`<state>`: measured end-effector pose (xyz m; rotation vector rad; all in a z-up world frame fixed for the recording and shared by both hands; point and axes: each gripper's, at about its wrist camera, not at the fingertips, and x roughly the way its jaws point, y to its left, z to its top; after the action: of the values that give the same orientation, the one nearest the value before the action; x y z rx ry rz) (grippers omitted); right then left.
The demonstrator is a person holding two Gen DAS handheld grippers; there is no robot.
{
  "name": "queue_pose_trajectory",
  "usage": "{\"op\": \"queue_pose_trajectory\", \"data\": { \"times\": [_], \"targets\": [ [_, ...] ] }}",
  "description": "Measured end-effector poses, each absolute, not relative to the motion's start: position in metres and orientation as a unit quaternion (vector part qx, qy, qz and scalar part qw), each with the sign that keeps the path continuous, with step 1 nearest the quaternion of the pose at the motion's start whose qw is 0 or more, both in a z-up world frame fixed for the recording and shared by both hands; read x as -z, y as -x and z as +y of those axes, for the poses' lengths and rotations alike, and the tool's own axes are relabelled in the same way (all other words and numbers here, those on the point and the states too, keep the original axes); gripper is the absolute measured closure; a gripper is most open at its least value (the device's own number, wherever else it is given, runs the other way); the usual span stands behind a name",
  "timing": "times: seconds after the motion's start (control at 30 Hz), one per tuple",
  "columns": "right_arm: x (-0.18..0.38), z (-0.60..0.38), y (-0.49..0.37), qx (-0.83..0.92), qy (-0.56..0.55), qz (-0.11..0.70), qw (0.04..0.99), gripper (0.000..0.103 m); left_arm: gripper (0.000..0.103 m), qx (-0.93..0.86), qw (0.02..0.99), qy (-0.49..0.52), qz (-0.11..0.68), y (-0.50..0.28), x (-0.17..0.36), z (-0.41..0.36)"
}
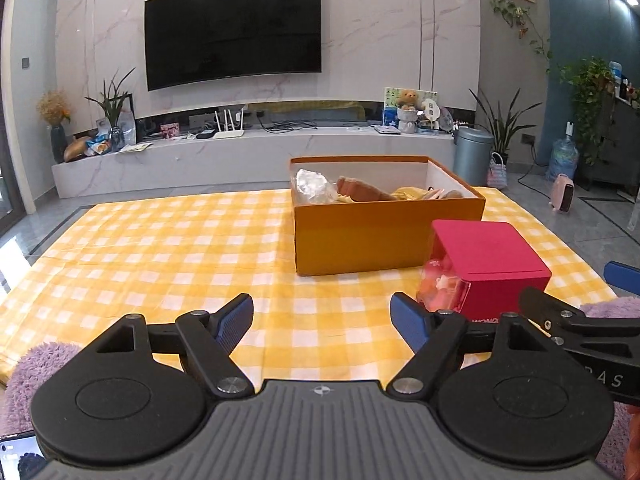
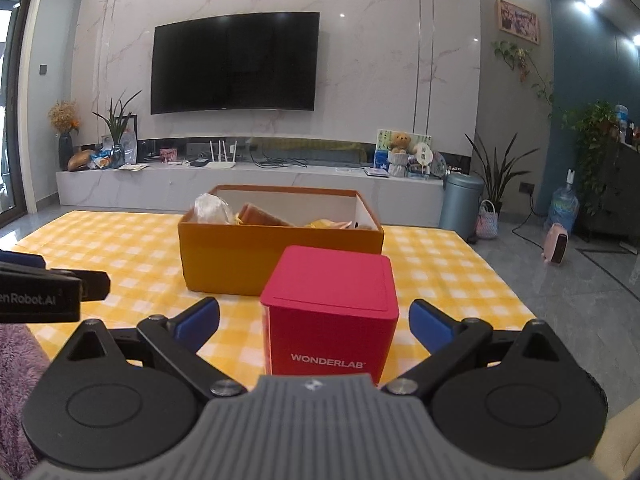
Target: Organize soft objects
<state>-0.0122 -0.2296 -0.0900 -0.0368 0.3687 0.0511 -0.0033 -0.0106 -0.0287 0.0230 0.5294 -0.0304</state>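
An open orange cardboard box (image 1: 384, 240) (image 2: 280, 264) stands on the yellow checked tablecloth (image 1: 160, 264). Inside it lie a clear plastic bag (image 1: 314, 186), a brown soft item (image 1: 360, 192) and something yellow (image 1: 412, 194). In front of it sits a red WONDERLAB box (image 2: 332, 320) (image 1: 488, 264). My left gripper (image 1: 322, 316) is open over bare cloth, left of the red box. My right gripper (image 2: 316, 316) is open too. The red box stands between its fingers with a gap on each side. Fluffy purple fabric (image 1: 36, 364) (image 2: 16, 360) lies at the near edge.
The table's far edge runs behind the orange box. Beyond it are a white TV console (image 1: 240, 160), a wall TV (image 1: 232, 28), a grey bin (image 1: 474, 152), plants, a water bottle (image 1: 562, 158) and a pink heater (image 1: 562, 194) on the floor. A phone (image 1: 20, 456) shows bottom left.
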Motion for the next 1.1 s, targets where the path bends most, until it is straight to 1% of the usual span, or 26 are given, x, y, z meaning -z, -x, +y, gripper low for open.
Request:
{"op": "queue_pose_trajectory", "data": {
  "times": [0.27, 0.77, 1.1],
  "targets": [
    [0.096, -0.236, 0.009, -0.018, 0.005, 0.197, 0.980, 0.003, 0.011, 0.020, 0.961, -0.017, 0.277, 0.003, 0.038, -0.015],
    [0.088, -0.218, 0.019, -0.035, 0.053, 0.161, 0.985, 0.003, 0.011, 0.010, 0.960, -0.014, 0.278, 0.005, 0.036, -0.008],
    [0.087, -0.214, 0.019, -0.041, 0.062, 0.157, 0.985, 0.003, 0.010, 0.004, 0.961, -0.009, 0.277, 0.007, 0.035, -0.003]
  ]
}}
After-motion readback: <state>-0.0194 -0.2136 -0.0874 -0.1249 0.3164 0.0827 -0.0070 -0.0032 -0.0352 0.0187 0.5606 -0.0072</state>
